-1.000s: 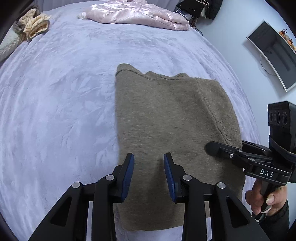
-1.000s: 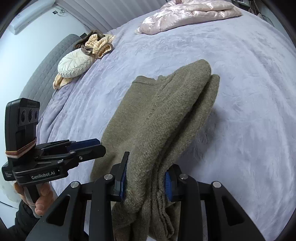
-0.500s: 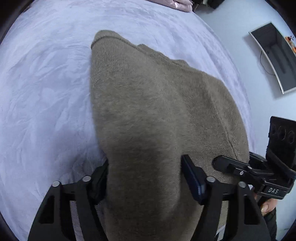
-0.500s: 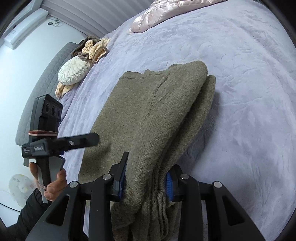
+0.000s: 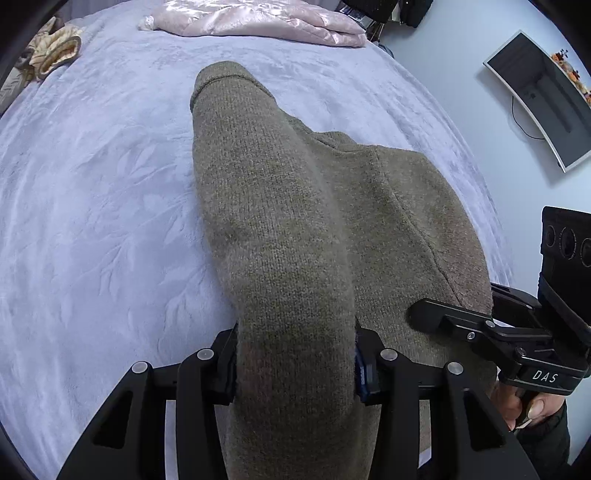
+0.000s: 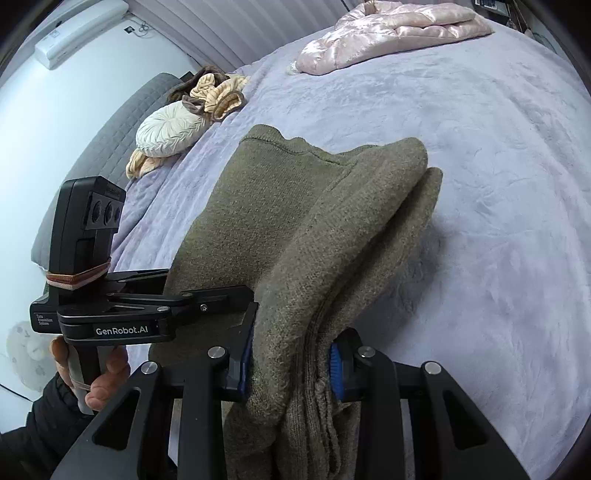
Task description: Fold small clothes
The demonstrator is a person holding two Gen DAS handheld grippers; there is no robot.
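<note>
Both jaws are pinching knit. I am reading the left gripper (image 5: 295, 365) as clamped on a thick roll of the sweater (image 5: 388, 221) at its near left edge, and the right gripper (image 6: 291, 365) as clamped on the near right edge, where several stacked layers are bunching between the blue pads (image 6: 335, 363).

Sweater is lying on the bed (image 5: 92, 203), far end with the collar resting flat, near end being held up off the cover by both grippers. It is already looking folded lengthwise; layers are showing at the right edge.

Risks, as I am judging them:
- Right bite is holding a stack, so inner layers could be slipping out if I am lifting fast, and the fold would be opening.
- Left bite is taking a fat roll, not a clean edge; carrying it forward could be laying a lump into the fold.
- Uneven height between the two grippers would be skewing the crease.
- Plush cover could be dragging the far end along.

Pose: both grippers are pointing away from me along the sweater toward the collar, level with each other, side by side. Each hand (image 6: 99, 384) is wrapping a handle below its gripper.

Pink jacket (image 5: 258, 22) is lying beyond the sweater, well apart from it.
</note>
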